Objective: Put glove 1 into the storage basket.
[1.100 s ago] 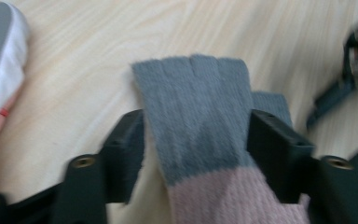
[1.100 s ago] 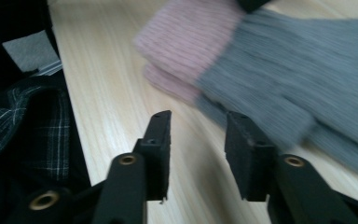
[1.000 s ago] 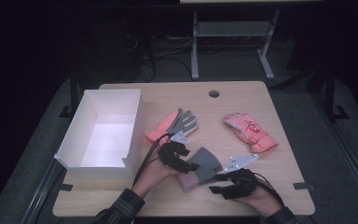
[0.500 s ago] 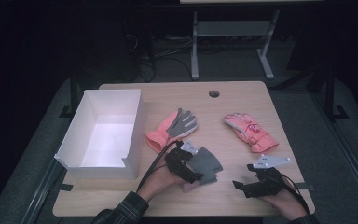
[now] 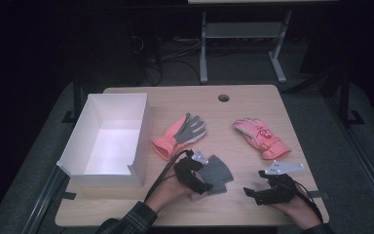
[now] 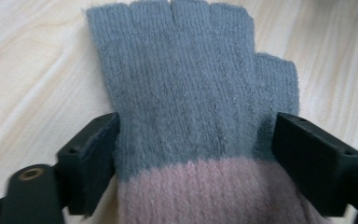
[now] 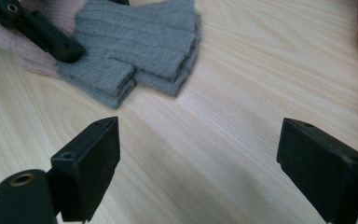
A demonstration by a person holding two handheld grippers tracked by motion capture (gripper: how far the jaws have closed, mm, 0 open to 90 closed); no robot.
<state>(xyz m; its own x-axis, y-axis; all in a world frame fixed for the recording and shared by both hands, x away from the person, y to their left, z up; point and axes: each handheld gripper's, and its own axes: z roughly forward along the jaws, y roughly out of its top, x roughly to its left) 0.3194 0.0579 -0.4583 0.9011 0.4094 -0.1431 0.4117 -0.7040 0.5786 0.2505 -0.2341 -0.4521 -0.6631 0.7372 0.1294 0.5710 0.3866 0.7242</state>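
A grey fingerless glove point(image 5: 217, 172) with a dusty pink cuff lies flat near the table's front middle. In the right gripper view it looks like two layers stacked point(image 7: 140, 46). My left gripper point(image 5: 205, 174) straddles its cuff end. In the left gripper view the glove point(image 6: 186, 93) lies between the wide-set jaws of this gripper point(image 6: 196, 154), which touch its edges without squeezing it. My right gripper point(image 5: 253, 193) rests open at the front right, a short way from the glove, and the bare wood shows between its jaws point(image 7: 198, 163).
A white open box point(image 5: 139, 141) stands at the left. A salmon glove with a grey palm point(image 5: 182, 131) lies beside it, and a pink patterned glove point(image 5: 260, 137) lies at the right. A cable hole point(image 5: 223, 98) is at the back edge.
My right gripper has drawn back to the right, away from the grey glove. The left gripper and the glove have shifted slightly toward the front.
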